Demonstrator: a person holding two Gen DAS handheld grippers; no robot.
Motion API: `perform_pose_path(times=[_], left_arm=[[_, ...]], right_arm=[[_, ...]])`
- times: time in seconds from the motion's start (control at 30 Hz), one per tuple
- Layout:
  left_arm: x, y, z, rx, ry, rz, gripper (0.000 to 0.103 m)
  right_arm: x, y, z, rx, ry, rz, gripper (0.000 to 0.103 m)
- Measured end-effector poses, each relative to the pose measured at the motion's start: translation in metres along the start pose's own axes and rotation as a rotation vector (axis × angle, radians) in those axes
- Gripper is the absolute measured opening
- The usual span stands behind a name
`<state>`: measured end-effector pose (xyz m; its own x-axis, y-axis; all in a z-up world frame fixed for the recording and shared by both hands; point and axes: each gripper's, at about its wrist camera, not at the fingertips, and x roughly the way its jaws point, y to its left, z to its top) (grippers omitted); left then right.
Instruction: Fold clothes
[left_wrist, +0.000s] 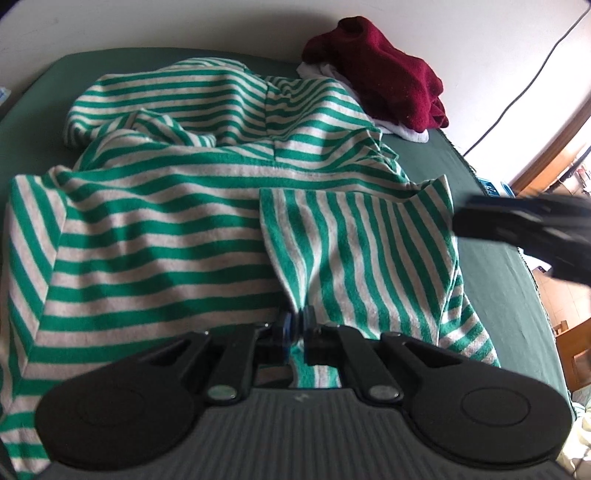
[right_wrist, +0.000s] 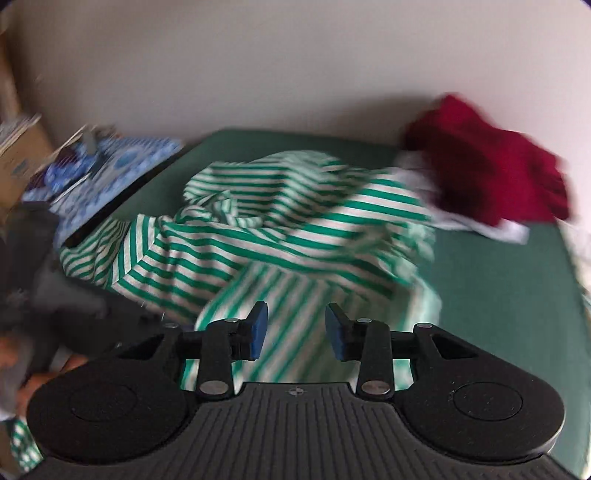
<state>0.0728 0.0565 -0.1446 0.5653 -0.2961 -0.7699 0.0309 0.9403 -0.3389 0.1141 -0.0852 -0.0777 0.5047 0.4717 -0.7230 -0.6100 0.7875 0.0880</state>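
Note:
A green and grey striped garment (left_wrist: 177, 229) lies rumpled on the green bed cover (left_wrist: 491, 280). My left gripper (left_wrist: 295, 325) is shut on a pinch of the striped cloth at its near edge, where a flap (left_wrist: 354, 243) is turned over. In the right wrist view the same striped garment (right_wrist: 280, 229) shows blurred, and my right gripper (right_wrist: 295, 332) hangs above it, open, with nothing between its blue pads (right_wrist: 260, 326). The right gripper (left_wrist: 524, 229) also shows as a dark blur at the right edge of the left wrist view, beside the flap.
A dark red garment (left_wrist: 384, 77) lies on white cloth (left_wrist: 410, 131) at the far right of the bed, against the wall. A blue patterned item (right_wrist: 110, 177) and a cardboard box (right_wrist: 18, 162) stand off the bed's left side. Bare green cover (right_wrist: 498, 295) lies right of the striped garment.

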Motion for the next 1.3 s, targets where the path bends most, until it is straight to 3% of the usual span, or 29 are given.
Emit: perform_pose_path(times=[0.17, 0.27, 0.3, 0.37, 0.63, 0.87, 0.9, 0.97, 1.13, 1.23, 1.3], left_arm=[[-0.003, -0.009, -0.008, 0.015, -0.011, 0.033, 0.0], [-0.004, -0.009, -0.012, -0.006, -0.026, 0.047, 0.0], [-0.005, -0.01, -0.013, -0.012, -0.032, 0.053, 0.001], [-0.005, -0.012, -0.015, -0.012, -0.043, 0.067, 0.0], [-0.033, -0.014, -0.021, -0.036, -0.135, 0.198, 0.0], [-0.024, 0.014, -0.026, -0.115, -0.073, 0.199, 0.0], [-0.025, 0.013, -0.025, -0.103, -0.073, 0.194, 0.0], [-0.028, 0.009, -0.025, -0.075, -0.076, 0.181, 0.0], [-0.026, 0.008, -0.024, 0.0, -0.05, 0.192, 0.0], [-0.027, 0.01, -0.026, 0.042, -0.037, 0.197, 0.0], [-0.031, 0.012, -0.027, 0.078, -0.043, 0.205, 0.0]], right_arm=[[0.066, 0.013, 0.021, -0.175, 0.051, 0.101, 0.038], [0.086, 0.015, 0.023, -0.235, 0.08, 0.114, 0.035], [0.087, 0.015, 0.022, -0.248, 0.086, 0.124, 0.028], [0.087, 0.016, 0.021, -0.273, 0.091, 0.146, 0.004], [0.083, 0.043, 0.043, -0.226, -0.046, 0.265, 0.003], [0.116, 0.057, 0.03, -0.209, -0.04, 0.218, 0.005], [0.113, 0.05, 0.033, -0.165, -0.033, 0.238, 0.007], [0.092, 0.027, 0.037, -0.049, -0.053, 0.258, 0.028], [-0.001, -0.034, 0.007, 0.094, -0.113, 0.195, 0.032], [-0.05, -0.047, -0.038, 0.181, -0.079, 0.128, 0.031], [-0.076, -0.03, -0.07, 0.201, -0.045, 0.105, 0.031]])
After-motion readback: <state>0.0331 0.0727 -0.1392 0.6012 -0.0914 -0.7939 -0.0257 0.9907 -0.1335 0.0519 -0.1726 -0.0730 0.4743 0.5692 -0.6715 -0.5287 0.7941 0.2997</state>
